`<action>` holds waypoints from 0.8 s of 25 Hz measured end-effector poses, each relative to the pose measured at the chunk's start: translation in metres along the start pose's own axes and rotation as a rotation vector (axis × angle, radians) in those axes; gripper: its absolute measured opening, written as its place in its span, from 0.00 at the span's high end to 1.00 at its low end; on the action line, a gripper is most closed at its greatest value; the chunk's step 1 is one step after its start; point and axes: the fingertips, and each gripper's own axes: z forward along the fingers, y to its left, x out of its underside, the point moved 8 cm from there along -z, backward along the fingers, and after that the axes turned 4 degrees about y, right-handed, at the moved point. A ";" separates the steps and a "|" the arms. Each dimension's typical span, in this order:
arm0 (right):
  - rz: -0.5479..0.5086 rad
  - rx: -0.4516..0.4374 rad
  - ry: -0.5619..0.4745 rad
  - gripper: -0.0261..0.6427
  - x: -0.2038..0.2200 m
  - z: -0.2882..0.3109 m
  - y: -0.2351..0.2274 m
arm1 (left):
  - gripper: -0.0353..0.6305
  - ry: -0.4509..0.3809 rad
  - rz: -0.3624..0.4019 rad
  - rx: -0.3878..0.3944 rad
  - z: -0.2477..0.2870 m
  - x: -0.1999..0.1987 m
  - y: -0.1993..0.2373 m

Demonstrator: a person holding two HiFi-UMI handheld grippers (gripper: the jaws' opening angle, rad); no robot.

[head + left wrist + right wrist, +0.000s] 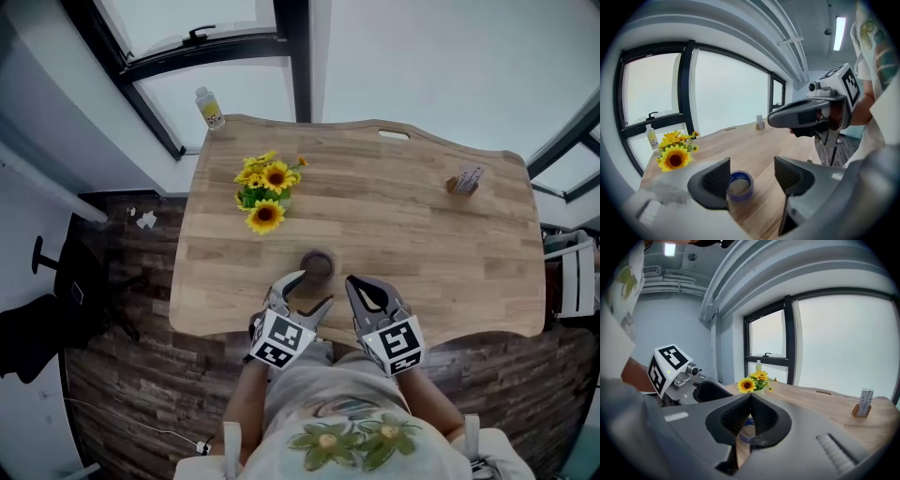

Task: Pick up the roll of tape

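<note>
roll of tape is not yet held. the left gripper has its jaws wide apart with nothing between the pads. the roll shows in the gap just beyond them, closer to the left-hand pad, which hides part of its rim. the right gripper has its jaws brought together at the tips and grips nothing; a sliver of the roll shows through the slot behind the tips. in the head view the left gripper and right gripper hang side by side over the near edge of the table, and the roll lies just ahead of the left one's tips.

this looks like the approach, with the grasp yet to come. the next move probably calls for the left gripper to go forward and down, shifted a little so the roll sits centred, one jaw on each side of the ring or one through the hole, before closing.

the roll lies flat on the wood, hole up, a low ring with a blue printed band, a glossy outer wrap and a pale centre. it looks light and may skid on the smooth top if nudged by one jaw first.

further off stand a bunch of sunflowers and a small card stand, both well apart from the roll.
</note>
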 end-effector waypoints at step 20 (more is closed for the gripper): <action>0.016 0.049 0.051 0.96 0.011 0.018 0.002 | 0.51 0.228 0.077 0.120 0.075 0.047 0.011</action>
